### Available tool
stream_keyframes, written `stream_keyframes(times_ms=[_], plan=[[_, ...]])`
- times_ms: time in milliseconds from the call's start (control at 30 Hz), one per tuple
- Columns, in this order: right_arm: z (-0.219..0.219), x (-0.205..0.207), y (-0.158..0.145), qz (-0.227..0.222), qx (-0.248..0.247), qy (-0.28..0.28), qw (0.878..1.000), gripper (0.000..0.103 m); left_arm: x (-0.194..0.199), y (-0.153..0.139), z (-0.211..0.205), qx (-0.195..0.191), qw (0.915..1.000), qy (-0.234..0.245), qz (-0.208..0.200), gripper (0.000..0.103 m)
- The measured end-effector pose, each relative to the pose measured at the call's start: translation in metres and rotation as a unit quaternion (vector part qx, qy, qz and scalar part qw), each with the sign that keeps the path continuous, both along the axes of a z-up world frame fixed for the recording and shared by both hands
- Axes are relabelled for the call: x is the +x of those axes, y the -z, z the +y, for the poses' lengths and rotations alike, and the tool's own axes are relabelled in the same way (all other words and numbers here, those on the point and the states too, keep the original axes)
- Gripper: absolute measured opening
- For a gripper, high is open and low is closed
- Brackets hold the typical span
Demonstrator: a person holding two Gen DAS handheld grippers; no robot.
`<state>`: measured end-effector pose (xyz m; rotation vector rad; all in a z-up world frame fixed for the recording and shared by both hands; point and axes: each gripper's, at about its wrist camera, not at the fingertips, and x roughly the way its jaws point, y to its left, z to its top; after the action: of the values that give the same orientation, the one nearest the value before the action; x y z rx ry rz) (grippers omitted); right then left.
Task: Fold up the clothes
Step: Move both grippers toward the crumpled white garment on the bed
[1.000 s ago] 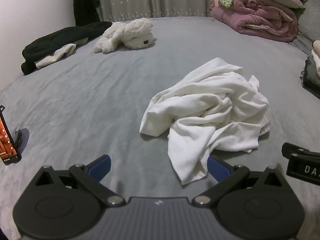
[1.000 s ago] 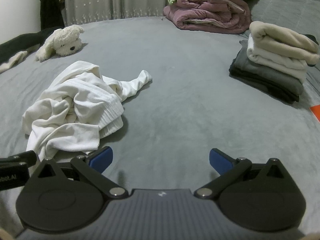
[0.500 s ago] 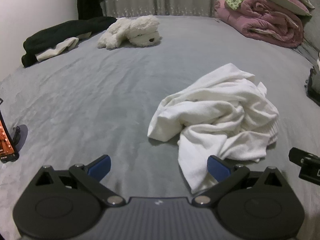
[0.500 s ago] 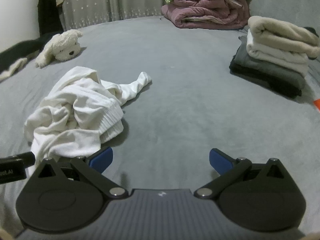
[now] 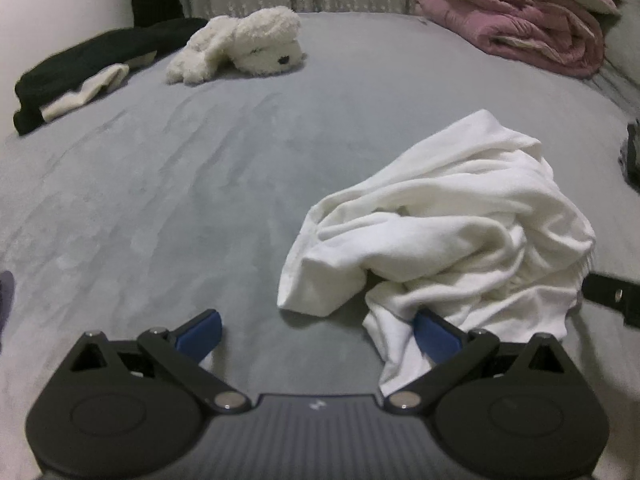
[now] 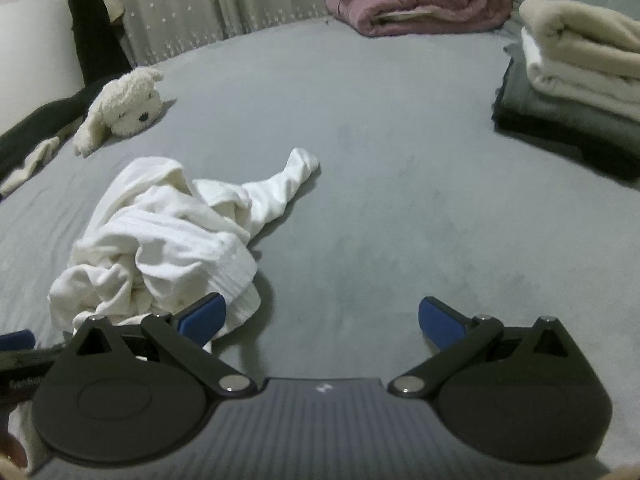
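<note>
I have two tools over the grey bed (image 5: 168,208). My left tool (image 5: 316,330) is spread wide and grips nothing, though its right finger touches the near flap of the white top (image 5: 452,236). My right tool (image 6: 320,316) is spread wide too, and empty, with its left finger just beside the same heap.

The white top (image 6: 168,236) lies in a messy lump in the middle of the bed, toward my near edge, with one sleeve poking out toward the far side. It is not folded at all. A neat stack of folded clothes (image 6: 576,80) sits by the right edge, so I think some work is done. A black garment (image 5: 84,68) by the far left edge may still be waiting.

I cannot tell the front of the top from the back. The stack is cut off at the side.
</note>
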<state>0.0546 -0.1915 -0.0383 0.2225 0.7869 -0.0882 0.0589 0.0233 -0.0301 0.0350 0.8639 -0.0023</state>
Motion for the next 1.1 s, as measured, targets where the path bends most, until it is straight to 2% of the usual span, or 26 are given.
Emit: stream_keyframes(times_ms=[133,233,400,700,833,1100], plan=[[0.001,0.003,0.005,0.014,-0.009,-0.006,1.0,0.103,0.001,0.009,0.007,-0.033,0.9992,-0.021,-0.009,0.103],[0.003,0.006,0.008,0.022,-0.021,-0.011,0.999,0.103,0.002,0.009,0.002,-0.022,0.9994,-0.024,-0.011,0.103],[0.017,0.004,0.017,0.021,-0.082,-0.032,0.996,0.103,0.0,0.01,-0.003,-0.014,0.9994,-0.026,-0.018,0.103],[0.017,-0.002,0.017,0.007,-0.089,-0.034,0.995,0.103,-0.003,0.008,-0.002,-0.016,0.9984,-0.04,-0.038,0.103],[0.017,-0.002,0.01,0.01,-0.066,-0.055,0.996,0.103,-0.002,0.001,0.005,-0.031,0.9986,-0.037,-0.021,0.103],[0.022,-0.007,-0.002,-0.025,0.046,-0.08,0.995,0.103,-0.006,-0.003,0.013,-0.051,0.9984,-0.023,-0.007,0.103]])
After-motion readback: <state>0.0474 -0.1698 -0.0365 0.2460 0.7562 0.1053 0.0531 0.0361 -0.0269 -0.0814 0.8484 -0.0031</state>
